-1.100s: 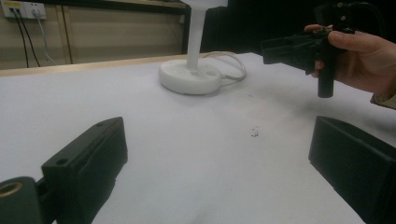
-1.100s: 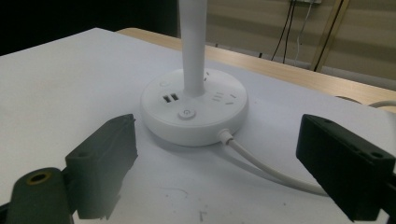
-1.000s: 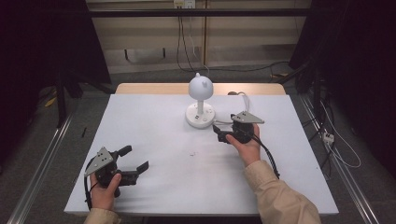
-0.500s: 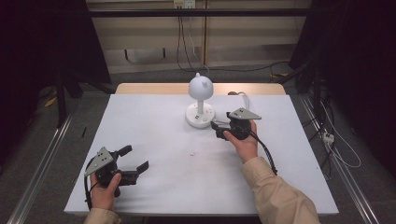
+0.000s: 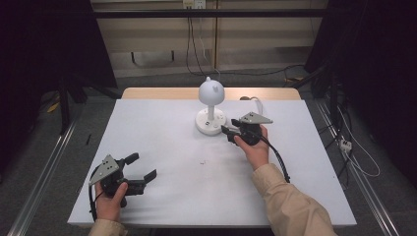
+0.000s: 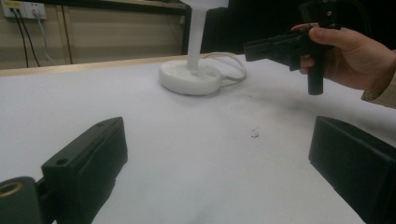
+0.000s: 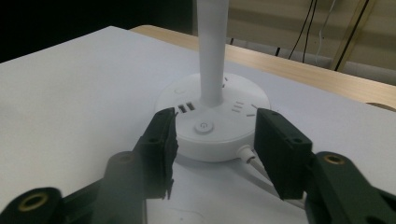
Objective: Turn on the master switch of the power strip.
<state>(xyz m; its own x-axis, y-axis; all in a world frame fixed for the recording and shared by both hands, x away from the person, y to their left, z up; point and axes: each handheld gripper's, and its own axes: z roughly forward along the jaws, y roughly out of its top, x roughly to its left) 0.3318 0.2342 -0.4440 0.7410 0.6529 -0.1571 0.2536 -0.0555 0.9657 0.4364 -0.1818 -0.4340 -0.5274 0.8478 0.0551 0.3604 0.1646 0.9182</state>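
A white desk lamp (image 5: pixel 211 93) with a round head, a thin stem and a disc base (image 5: pixel 210 123) stands at the table's far middle. My right gripper (image 5: pixel 227 131) points at the base from the right. In the right gripper view its jaws (image 7: pixel 215 122) stand half apart over the base's near rim (image 7: pixel 219 151), on either side of the power button (image 7: pixel 204 126). They have just been closing, and the pads do not press on anything. My left gripper (image 5: pixel 142 165) rests at the near left, wide open (image 6: pixel 219 135) and holding nothing.
The lamp's white cable (image 7: pixel 250 158) leaves the base towards my right gripper and loops behind it (image 6: pixel 233 65). A tiny speck (image 5: pixel 201 162) lies mid-table on the white sheet (image 5: pixel 162 132). A bare wooden strip (image 5: pixel 162 93) runs along the far edge.
The right gripper has edged slightly towards the lamp base and its jaws look narrower. The left gripper has not moved.
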